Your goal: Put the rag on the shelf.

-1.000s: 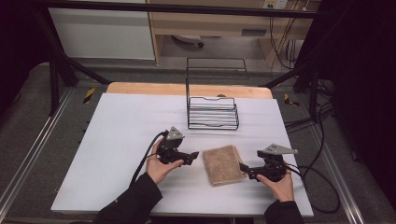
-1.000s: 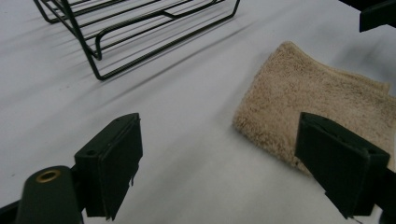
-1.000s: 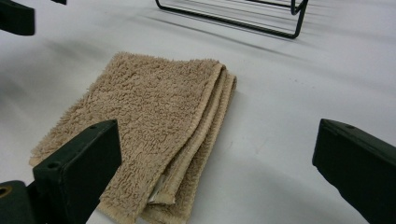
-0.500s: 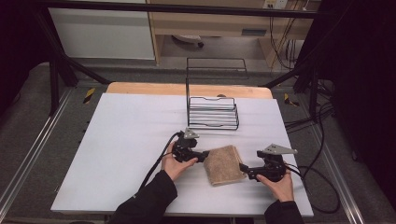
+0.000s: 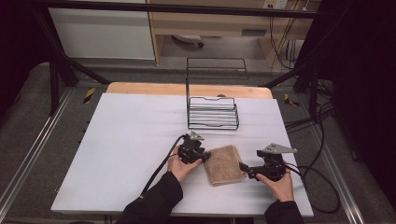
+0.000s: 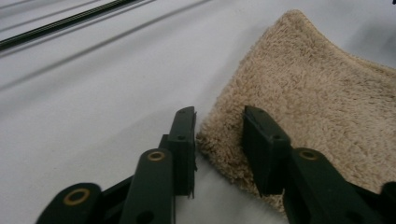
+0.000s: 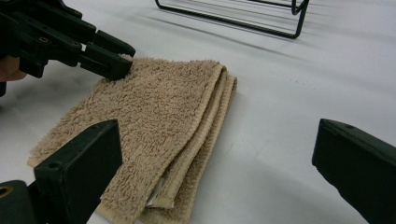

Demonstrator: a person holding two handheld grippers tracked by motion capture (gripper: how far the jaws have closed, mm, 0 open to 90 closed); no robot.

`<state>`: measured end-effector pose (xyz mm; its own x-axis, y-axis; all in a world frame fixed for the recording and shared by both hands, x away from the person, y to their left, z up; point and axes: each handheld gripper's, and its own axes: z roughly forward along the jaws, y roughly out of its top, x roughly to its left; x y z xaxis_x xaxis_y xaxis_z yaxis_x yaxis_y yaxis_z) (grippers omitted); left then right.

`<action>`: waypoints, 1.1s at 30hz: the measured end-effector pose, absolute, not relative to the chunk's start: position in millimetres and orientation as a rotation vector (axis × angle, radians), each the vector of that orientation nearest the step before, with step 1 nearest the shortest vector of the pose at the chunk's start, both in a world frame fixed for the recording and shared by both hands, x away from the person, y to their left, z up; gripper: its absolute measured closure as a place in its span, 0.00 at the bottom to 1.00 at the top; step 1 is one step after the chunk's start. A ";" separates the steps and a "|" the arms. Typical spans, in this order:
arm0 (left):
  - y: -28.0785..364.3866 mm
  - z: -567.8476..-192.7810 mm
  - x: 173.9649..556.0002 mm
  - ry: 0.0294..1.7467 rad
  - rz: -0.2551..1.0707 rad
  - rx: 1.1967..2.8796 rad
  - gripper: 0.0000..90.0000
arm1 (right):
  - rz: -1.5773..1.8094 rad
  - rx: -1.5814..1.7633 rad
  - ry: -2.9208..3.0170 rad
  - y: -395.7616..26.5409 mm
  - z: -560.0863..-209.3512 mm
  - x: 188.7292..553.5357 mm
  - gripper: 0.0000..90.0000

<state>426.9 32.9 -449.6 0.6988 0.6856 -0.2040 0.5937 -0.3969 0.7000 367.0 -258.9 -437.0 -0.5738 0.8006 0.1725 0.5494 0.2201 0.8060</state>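
A folded tan towel [image 5: 225, 164] was noted lying flat on the white counter [image 5: 126, 140], near its front edge and right of centre. Its pile was seen to be thick and looped; stacked folded layers were shown along one side in the right gripper view [image 7: 196, 154].

The left tool [image 6: 218, 135] was observed at the towel's left edge, jaws a little apart and set astride that edge, one jaw on bare counter and the other over the pile; no clamping was seen. It was held by the left hand [image 5: 180, 168], with a black cable [image 5: 161, 168] trailing toward the front edge.

The right tool [image 5: 243, 168] was recorded just beside the towel's right edge, jaws spread wide, nothing between them but part of the towel's corner and bare counter. It was gripped by the right hand [image 5: 280, 184].

Open counter was noted to the left of the towel and behind it. Farther back, a black wire rack [image 5: 212, 109] was seen standing well apart from the towel, near the counter's far edge.

Beyond, a wooden strip [image 5: 187, 89] at the rear of the counter, a grey floor [image 5: 28, 140], black frame bars and loose cables at the right were logged.
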 end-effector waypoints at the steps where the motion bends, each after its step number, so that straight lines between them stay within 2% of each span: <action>1: 32.9 -449.5 426.8 0.970 0.147 2.120 0.76 | 1.280 1.267 2.213 -257.9 -436.5 368.3 0.02; 8: 30.6 -451.0 425.7 0.995 0.143 2.107 0.81 | 1.281 1.272 2.219 -253.1 -434.0 374.8 0.02; 16: 26.8 -452.2 421.7 0.985 0.204 2.118 0.85 | 1.246 1.281 2.213 -240.8 -433.1 393.7 0.02; 21: 27.1 -452.5 422.1 0.978 0.200 2.119 0.85 | 1.244 1.308 2.212 -233.0 -436.9 410.9 0.12; 25: 27.1 -452.7 422.1 0.966 0.207 2.124 0.86 | 1.216 1.314 2.235 -224.7 -443.7 424.9 0.28; 27: 27.2 -452.9 422.2 0.965 0.205 2.123 0.86 | 1.201 1.314 2.239 -222.9 -445.4 427.3 0.31; 28: 27.5 -452.7 422.5 0.960 0.214 2.125 0.86 | 1.185 1.315 2.252 -219.4 -448.0 431.2 0.40; 30: 27.4 -452.9 422.4 0.961 0.205 2.124 0.86 | 1.178 1.317 2.255 -218.2 -449.6 432.5 0.43; 32: 27.7 -452.9 422.7 0.961 0.200 2.123 0.86 | 1.160 1.320 2.283 -216.8 -452.6 433.8 0.52; 33: 27.7 -453.0 422.8 0.966 0.194 2.118 0.86 | 1.160 1.320 2.283 -216.8 -452.6 433.8 0.52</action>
<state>422.8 27.7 -453.0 0.6990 0.6944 -0.1711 0.5748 -0.4031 0.7122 433.8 -216.8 -452.6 -0.5533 0.8178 0.1586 0.6102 0.2684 0.7454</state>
